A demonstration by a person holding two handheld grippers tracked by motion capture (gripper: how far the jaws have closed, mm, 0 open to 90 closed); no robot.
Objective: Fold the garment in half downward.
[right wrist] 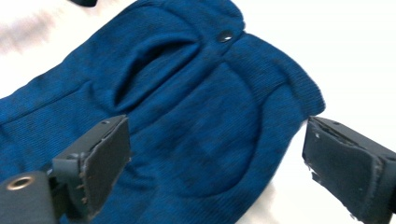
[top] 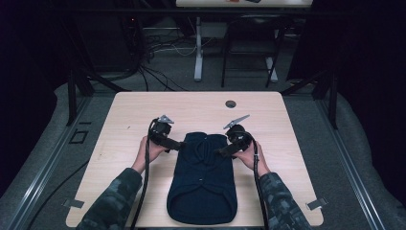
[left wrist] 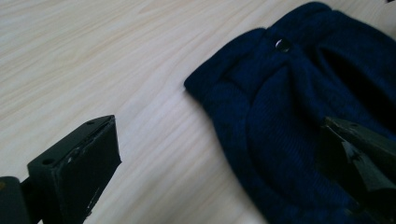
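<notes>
A dark navy knit garment (top: 203, 179) lies flat on the wooden table (top: 139, 115), its narrower end toward the far side. My left gripper (top: 180, 144) is at that end's left corner, and my right gripper (top: 221, 150) is at its right corner. In the left gripper view the left gripper (left wrist: 219, 158) is open, with the garment's (left wrist: 289, 116) corner and a metal snap (left wrist: 282, 45) ahead of it. In the right gripper view the right gripper (right wrist: 222, 165) is open wide, with the blue knit (right wrist: 196, 126) lying below and between the jaws and its snap (right wrist: 225, 36) beyond.
A round cable hole (top: 231, 104) sits in the tabletop near the far edge. Beyond the table stand a white desk leg (top: 198, 52) and a dark chair frame (top: 249, 48), with cables (top: 153, 62) on the floor. A person's camouflage sleeves (top: 112, 203) come in from the bottom.
</notes>
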